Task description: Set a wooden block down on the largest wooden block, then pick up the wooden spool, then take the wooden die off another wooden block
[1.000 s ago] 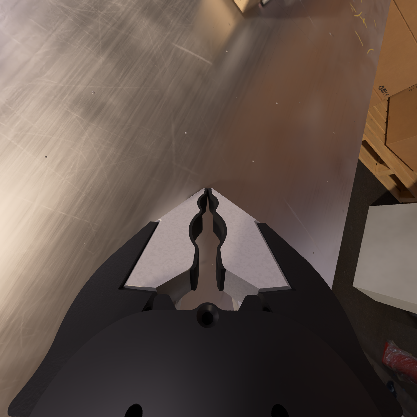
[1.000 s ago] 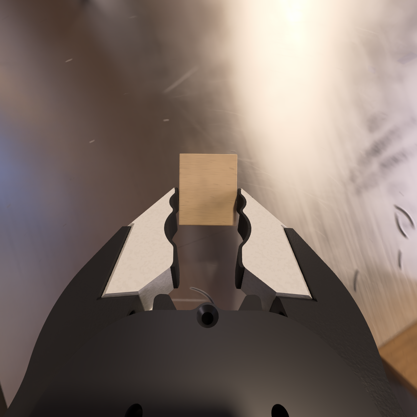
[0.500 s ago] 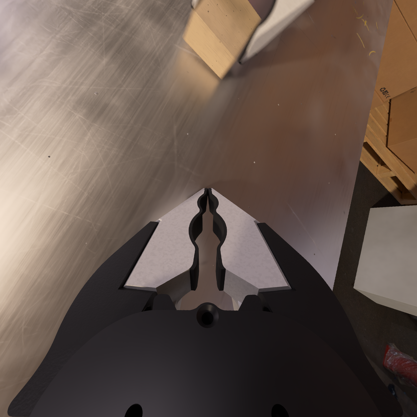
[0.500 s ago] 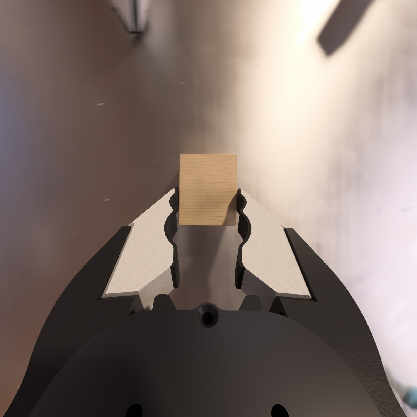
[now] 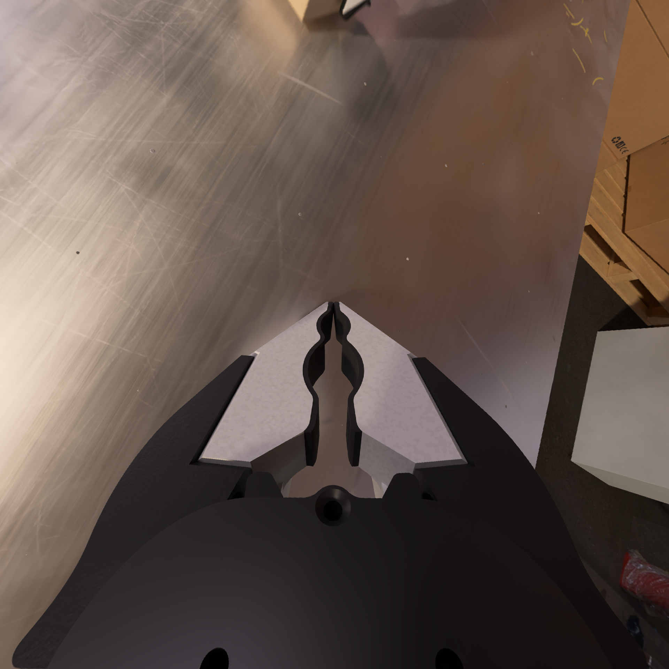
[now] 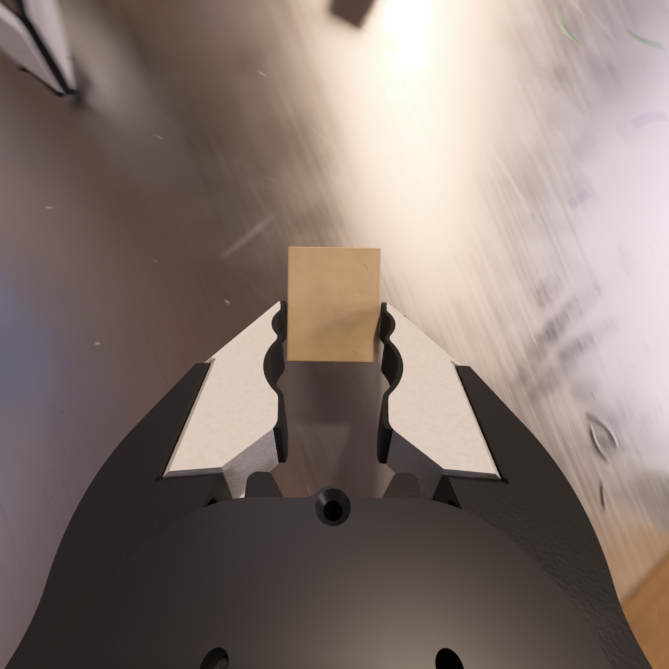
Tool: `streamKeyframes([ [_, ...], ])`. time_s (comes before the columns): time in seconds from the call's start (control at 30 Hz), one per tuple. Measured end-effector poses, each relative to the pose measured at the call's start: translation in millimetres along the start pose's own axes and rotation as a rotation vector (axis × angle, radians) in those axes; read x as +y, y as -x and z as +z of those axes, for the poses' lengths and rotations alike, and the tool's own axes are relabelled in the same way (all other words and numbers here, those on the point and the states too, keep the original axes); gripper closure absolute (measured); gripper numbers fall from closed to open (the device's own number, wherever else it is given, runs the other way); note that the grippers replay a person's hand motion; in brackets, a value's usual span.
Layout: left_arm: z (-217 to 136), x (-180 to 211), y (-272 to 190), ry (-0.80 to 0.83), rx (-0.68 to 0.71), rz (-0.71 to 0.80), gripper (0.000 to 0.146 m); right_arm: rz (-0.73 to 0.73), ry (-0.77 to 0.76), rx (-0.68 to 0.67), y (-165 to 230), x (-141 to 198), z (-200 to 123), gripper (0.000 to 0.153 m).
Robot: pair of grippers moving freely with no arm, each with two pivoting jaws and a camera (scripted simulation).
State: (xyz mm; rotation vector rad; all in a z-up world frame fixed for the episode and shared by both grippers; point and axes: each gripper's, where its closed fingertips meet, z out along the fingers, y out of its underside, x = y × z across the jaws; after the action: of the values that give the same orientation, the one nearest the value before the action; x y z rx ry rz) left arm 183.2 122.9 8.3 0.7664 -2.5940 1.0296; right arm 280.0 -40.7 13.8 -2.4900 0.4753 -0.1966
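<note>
The right tool [image 6: 333,325] gripped a block [image 6: 333,304] above the tabletop [image 6: 144,253]; the left tool [image 5: 332,307] was closed, empty. Only the tips held the block, so it could slip during placing.

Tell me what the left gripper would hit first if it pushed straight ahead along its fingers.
Most likely only the bare metal table. The left gripper is shut and empty, and nothing lies ahead of its tips. A wooden block shows at the view's top edge, slightly left of that line; depth is unclear.

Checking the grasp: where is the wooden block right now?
In the right wrist view, the block sits centre frame, clamped between the right gripper's fingertips above the metal table.
</note>
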Motion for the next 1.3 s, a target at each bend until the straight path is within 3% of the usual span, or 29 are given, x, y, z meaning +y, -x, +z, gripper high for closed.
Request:
streamKeyframes([
  [0.1, 0, 0, 0, 0.000, 0.000, 0.003, 0.146, 0.035, 0.032, 0.082, -10, 21, -19, 0.101],
  [0.17, 0, 0, 0, 0.002, 0.005, 0.002, 0.146, 0.031, 0.056, 0.226, -24, 30, -47, 0.101],
  [0.3, 0, 0, 0, 0.002, 0.004, 0.004, 0.146, 0.178, -0.065, 0.640, -88, 36, -162, 0.101],
  [0.4, 2, -2, -1, 0.002, 0.002, 0.005, 0.146, 0.417, -0.128, 0.711, -134, 70, -212, 0.101],
  [0.5, 3, -4, 0, -0.002, -0.016, 0.016, 0.146, 0.610, -0.149, 0.651, -163, 103, -208, 0.101],
  [0.57, 4, -4, -1, -0.004, -0.029, 0.026, 0.146, 0.663, -0.134, 0.576, -168, 115, -190, 0.101],
  [0.7, 3, -5, 0, -0.006, -0.026, 0.012, 0.146, 0.658, 0.004, 0.509, -170, 130, -159, 0.101],
  [0.83, 3, -5, 0, -0.005, -0.020, 0.008, 0.146, 0.676, 0.006, 0.423, -181, 128, -138, 0.101],
  [1.03, 3, -5, -1, -0.007, -0.025, 0.009, 0.146, 0.702, 0.043, 0.407, -193, 130, -125, 0.101],
  [1.13, 3, -5, -2, -0.005, -0.022, 0.012, 0.138, 0.694, 0.051, 0.455, -199, 134, -126, 0.064],
  [1.3, 2, -5, -5, -0.001, -0.006, 0.027, 0.129, 0.599, -0.011, 0.594, -197, 121, -158, 0.040],
])
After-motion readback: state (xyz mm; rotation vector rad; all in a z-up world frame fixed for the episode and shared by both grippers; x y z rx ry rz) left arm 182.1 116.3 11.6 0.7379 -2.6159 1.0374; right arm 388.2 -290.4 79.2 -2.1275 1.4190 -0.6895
